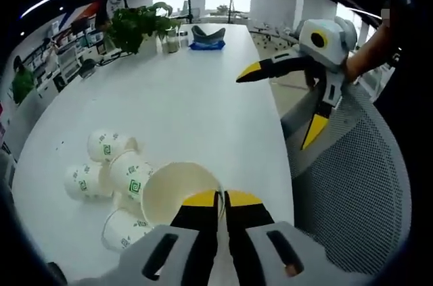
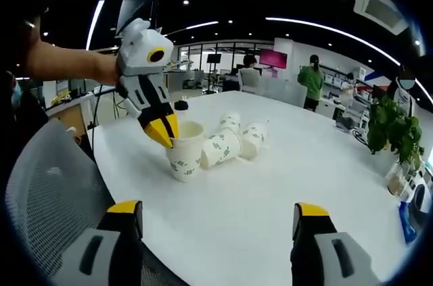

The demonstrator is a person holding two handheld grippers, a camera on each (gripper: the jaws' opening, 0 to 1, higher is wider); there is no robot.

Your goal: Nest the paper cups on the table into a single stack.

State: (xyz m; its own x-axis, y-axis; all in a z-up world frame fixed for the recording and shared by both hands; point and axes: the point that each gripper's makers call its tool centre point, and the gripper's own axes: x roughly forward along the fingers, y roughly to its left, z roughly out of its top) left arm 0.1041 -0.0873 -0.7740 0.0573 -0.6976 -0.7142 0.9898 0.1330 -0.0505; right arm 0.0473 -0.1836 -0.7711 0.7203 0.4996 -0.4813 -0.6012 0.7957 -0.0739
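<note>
My left gripper (image 1: 222, 198) is shut on the rim of a white paper cup with green print (image 1: 177, 190). In the right gripper view that cup (image 2: 184, 156) stands upright near the table edge, with the left gripper (image 2: 164, 134) pinching its near rim from above. Several more cups lie on their sides just behind it (image 2: 220, 147) (image 2: 254, 138); in the left gripper view they lie to the left (image 1: 128, 172) (image 1: 82, 181). My right gripper (image 2: 218, 210) is wide open and holds nothing. It hovers off the table's edge (image 1: 281, 103), apart from the cups.
The long white table (image 1: 203, 110) runs away from me. A grey mesh chair (image 1: 352, 184) stands at its near edge. A potted plant (image 1: 139, 26) and a blue and grey object (image 1: 207, 37) sit at the far end. People stand in the background (image 2: 312, 76).
</note>
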